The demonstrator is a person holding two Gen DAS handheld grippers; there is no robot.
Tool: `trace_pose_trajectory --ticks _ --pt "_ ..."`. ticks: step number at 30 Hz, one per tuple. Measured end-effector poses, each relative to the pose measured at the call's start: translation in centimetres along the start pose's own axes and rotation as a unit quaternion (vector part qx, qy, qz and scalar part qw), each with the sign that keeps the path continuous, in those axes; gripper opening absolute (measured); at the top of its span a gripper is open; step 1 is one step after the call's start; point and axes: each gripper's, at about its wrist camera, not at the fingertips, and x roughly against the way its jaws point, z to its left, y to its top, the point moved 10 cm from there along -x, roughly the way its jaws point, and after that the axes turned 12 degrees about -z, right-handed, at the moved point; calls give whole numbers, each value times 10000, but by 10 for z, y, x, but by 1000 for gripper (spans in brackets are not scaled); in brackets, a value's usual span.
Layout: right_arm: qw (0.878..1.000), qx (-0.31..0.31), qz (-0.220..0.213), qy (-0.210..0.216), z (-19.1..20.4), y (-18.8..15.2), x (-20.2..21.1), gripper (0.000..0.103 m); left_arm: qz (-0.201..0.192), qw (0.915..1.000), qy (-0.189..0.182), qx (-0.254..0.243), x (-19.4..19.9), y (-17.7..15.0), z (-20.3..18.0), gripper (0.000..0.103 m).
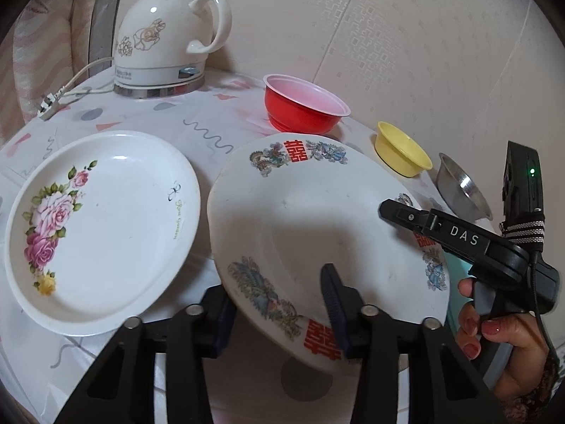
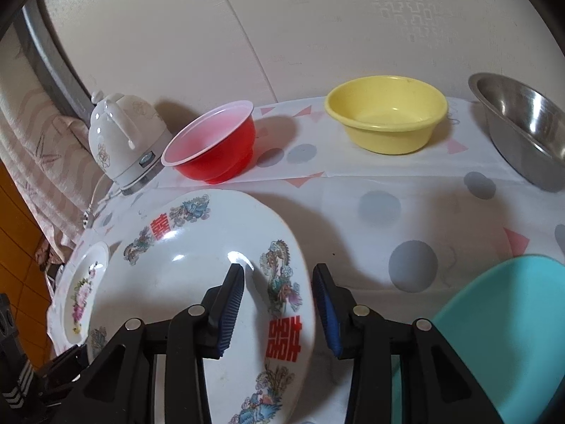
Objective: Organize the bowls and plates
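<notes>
Currently, both grippers straddle opposite rims of the large white ceramic plate with red characters and dragon motifs (image 1: 317,219), which sits tilted at lower centre of both views. The left gripper (image 1: 279,312) has one pad above the rim and one below; whether the pads press cannot be told. The right gripper (image 2: 279,309) likewise brackets the rim at partial opening, with a visible gap at its right-hand pad, so no firm grip is confirmed.

Judged progress: early. The white plate with pink roses (image 1: 102,226) lies separately at left, apart from the tilted plate. The red plastic bowl (image 2: 215,145), yellow plastic bowl (image 2: 386,116) and steel bowl (image 2: 522,127) stand unstacked along the upper part of the frame. A turquoise plate (image 2: 505,325) lies at lower right. Stacking of plates and nesting of bowls remain.
</notes>
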Motion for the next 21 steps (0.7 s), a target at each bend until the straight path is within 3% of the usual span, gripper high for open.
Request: trace_pose_trajectory --ticks 9,21 --pt "9997 -36 43 225 0 -5 6 28 -156 9993 227 -251 -2 0 1 38" --pt "9993 316 -188 103 3 -10 36 23 -329 9979 367 -431 3 -3 -3 39"
